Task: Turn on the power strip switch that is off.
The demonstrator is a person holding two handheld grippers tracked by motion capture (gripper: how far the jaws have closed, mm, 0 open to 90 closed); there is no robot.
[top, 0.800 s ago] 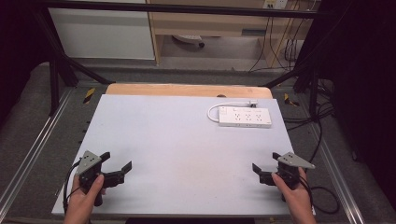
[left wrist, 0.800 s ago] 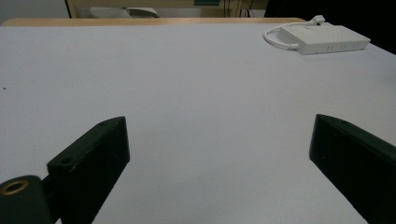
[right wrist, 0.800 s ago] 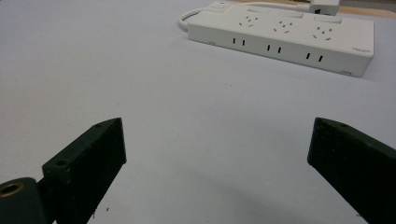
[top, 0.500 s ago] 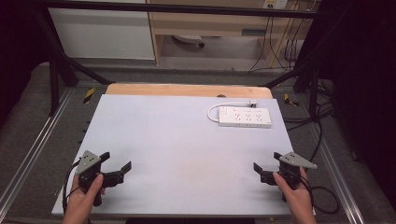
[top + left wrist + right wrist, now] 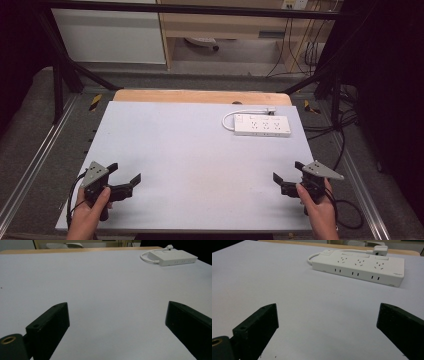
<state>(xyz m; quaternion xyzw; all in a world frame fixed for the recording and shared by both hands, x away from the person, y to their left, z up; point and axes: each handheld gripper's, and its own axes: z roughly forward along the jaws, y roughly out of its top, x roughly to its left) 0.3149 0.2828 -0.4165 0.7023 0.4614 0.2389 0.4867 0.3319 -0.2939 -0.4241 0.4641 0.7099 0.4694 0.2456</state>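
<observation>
Both claws rest low over the near edge of the bench point(image 5: 200, 150), well apart. The left claw point(image 5: 124, 176) and the right claw point(image 5: 286, 172) each stand wide open with nothing between the jaws. The power strip point(image 5: 262, 125) lies flat at the far right, its cable point(image 5: 235, 114) curling behind it.

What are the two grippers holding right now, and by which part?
Nothing. The left gripper and right gripper both stand open over the bare table, away from the power strip.

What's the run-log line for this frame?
left gripper: open, empty | right gripper: open, empty | power strip: far right of table, untouched | phase: pre-reach
</observation>
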